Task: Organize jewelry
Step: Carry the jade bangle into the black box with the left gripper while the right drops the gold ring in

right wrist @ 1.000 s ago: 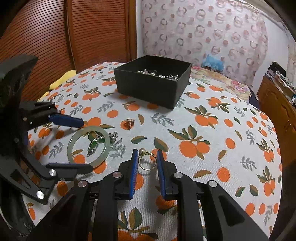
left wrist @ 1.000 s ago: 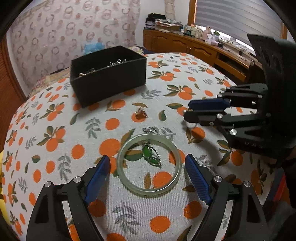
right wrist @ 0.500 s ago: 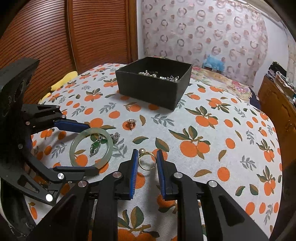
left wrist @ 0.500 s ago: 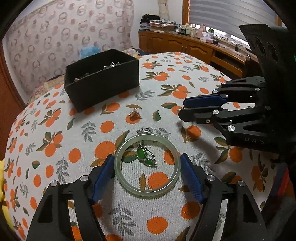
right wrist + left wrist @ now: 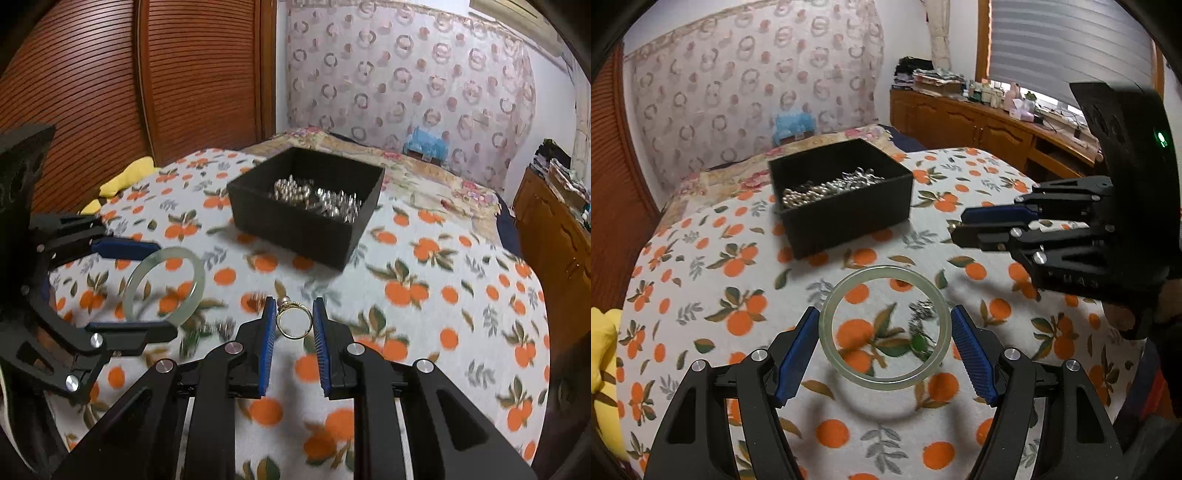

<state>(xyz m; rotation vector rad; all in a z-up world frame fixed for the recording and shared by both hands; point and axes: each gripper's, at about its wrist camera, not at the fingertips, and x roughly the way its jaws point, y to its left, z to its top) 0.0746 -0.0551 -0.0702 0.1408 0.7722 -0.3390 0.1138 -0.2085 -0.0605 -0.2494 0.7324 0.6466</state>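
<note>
Both pieces have left the cloth since the earlier frames: the bangle (image 5: 884, 328) and the ring (image 5: 293, 320) now ride clear of the tablecloth (image 5: 701, 280), and the box (image 5: 842, 197) looms larger in both views.

Nearest, low centre of the left view, we find the left gripper (image 5: 884, 345) pinching the bangle across its width, a pad on each outer edge; a faint shadow beneath confirms it is lifted. A wide hoop is best held this way, flat and across. Through the hoop we note a green pendant (image 5: 919, 341) left lying on the cloth.

Low centre of the right view, the right gripper (image 5: 294, 325) has its pads drawn in on the ring, band between them, pearl uppermost, so that the stone is not squeezed.

Farther off, upper centre in both views, the open box holds silver chains and beads. We judge both items are in transit to it, and release over its opening remains to be done.
</note>
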